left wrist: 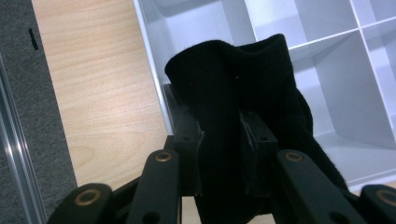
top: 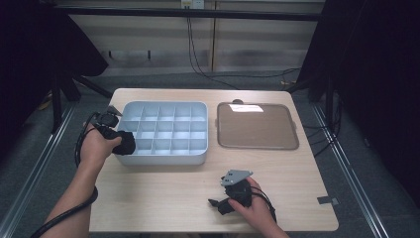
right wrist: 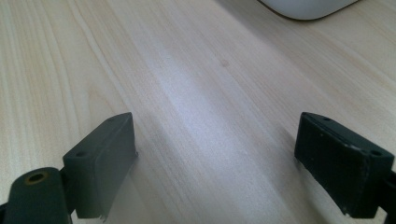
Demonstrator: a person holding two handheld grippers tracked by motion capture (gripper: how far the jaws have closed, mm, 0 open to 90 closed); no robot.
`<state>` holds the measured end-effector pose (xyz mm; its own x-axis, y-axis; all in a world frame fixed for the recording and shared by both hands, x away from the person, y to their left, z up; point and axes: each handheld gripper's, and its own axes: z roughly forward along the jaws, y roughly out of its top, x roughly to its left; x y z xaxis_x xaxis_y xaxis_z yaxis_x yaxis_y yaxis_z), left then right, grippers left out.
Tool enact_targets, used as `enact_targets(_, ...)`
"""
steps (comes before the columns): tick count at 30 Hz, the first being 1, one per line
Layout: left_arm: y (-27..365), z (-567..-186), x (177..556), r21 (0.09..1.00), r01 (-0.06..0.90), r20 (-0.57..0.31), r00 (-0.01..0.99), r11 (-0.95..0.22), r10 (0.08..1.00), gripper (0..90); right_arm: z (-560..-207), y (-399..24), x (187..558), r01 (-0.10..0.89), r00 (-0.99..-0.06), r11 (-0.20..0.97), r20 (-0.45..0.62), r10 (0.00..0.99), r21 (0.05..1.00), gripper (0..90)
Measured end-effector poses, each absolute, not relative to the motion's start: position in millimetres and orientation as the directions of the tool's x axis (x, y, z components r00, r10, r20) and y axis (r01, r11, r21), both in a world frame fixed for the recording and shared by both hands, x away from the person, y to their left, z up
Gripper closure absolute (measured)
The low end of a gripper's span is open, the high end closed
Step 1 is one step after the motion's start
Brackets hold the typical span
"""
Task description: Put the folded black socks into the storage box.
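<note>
Where left claw [left wrist: 222, 140] grips, black cloth [left wrist: 233, 88] hides compartments.

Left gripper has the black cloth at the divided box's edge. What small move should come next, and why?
Probably ease the left gripper inward over a near-left compartment of the grey divided box, then open. Its jaws clamp the black cloth, which hangs at the box's left rim.
</note>
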<state>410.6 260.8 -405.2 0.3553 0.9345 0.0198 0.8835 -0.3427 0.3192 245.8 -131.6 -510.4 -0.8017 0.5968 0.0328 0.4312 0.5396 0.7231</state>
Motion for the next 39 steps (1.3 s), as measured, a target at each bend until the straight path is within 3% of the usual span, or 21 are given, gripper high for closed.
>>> enact_targets(29,257.8,-411.6,411.5,0.310,0.882,0.042,0.360,-0.355,0.932,72.1,-510.5,-131.7,246.2,0.426,-0.803,0.541,0.028,0.595,0.726,12.1)
enact_targets(39,256.5,-400.6,408.5,0.340,0.865,0.064,0.370,-0.369,0.927,65.0,-510.5,-131.7,246.4,0.424,-0.804,0.541,0.027,0.594,0.727,12.1)
